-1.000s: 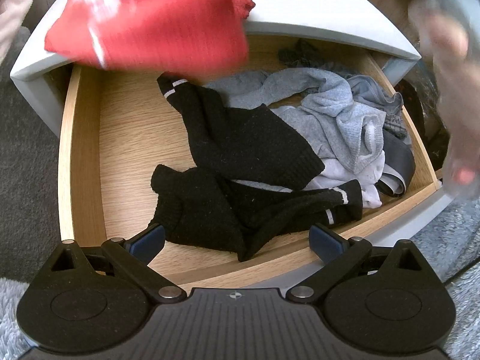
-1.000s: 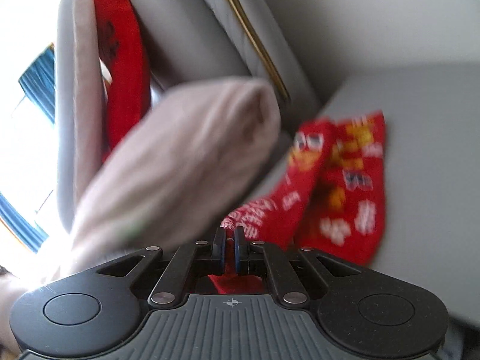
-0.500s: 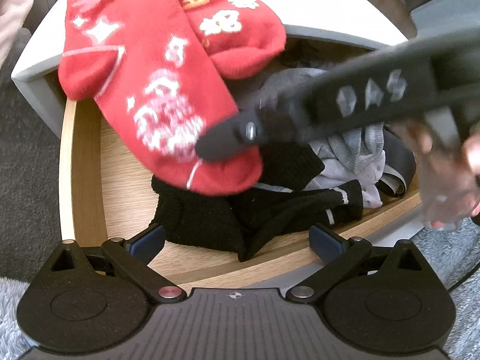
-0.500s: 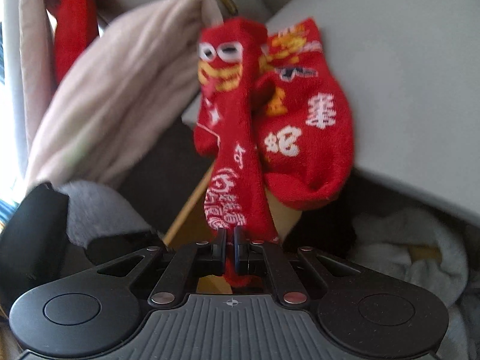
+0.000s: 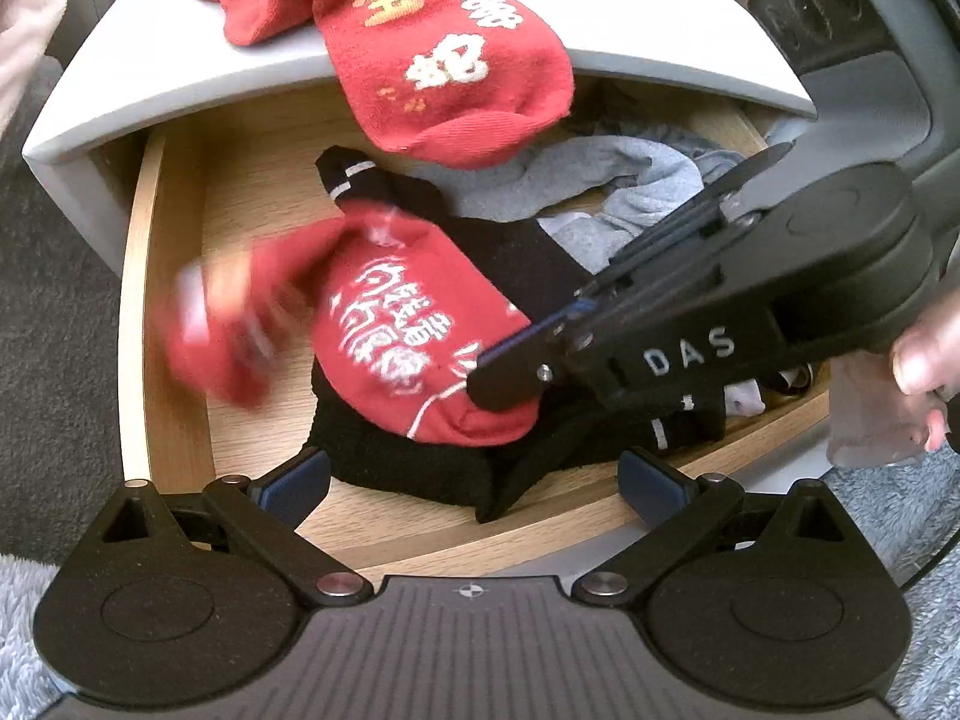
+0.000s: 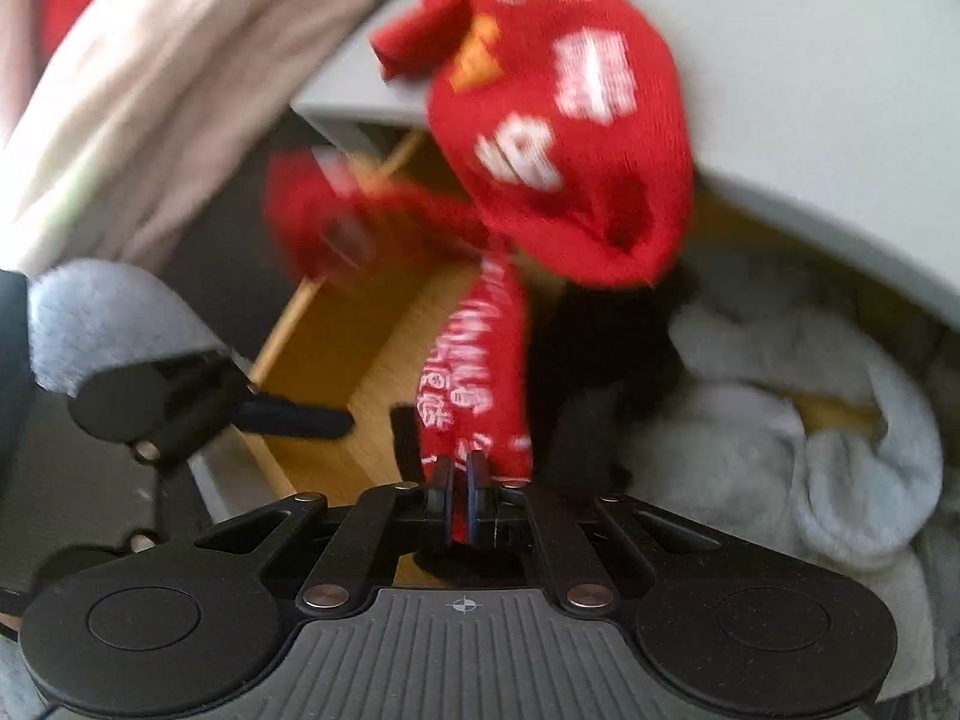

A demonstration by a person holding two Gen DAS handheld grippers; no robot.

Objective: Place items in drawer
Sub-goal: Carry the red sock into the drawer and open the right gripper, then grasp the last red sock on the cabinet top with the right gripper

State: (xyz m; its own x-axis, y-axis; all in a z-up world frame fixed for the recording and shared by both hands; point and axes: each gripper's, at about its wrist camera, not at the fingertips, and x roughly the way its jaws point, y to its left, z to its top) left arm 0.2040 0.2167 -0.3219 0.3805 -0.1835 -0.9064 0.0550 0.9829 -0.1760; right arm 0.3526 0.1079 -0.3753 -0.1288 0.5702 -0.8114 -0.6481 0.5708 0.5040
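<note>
Between the closed fingers of the right gripper [image 6: 461, 489] a red sock [image 6: 474, 372] with white lettering is pinched at one end, the pads pressing on the fabric. In the left wrist view the same red sock [image 5: 390, 336] lies over the black socks [image 5: 420, 468] inside the open drawer [image 5: 180, 312], its far-left end blurred above the bare wooden floor. The right gripper [image 5: 516, 354] enters that view from the right, its tip at the sock's near-right edge; a hand [image 5: 924, 360] shows at the right border. The left gripper [image 5: 474, 486] stands with its fingers spread wide and nothing between them, near the front edge of the drawer. A second red sock [image 5: 444, 54] with white and yellow characters lies on the grey cabinet top [image 5: 660, 18] at the far side, its toe hanging over the edge above the drawer. Grey garments [image 5: 606, 180] fill the right part of the drawer, beside the black socks. Grey carpet [image 5: 54, 300] lies to the left of the cabinet.
</note>
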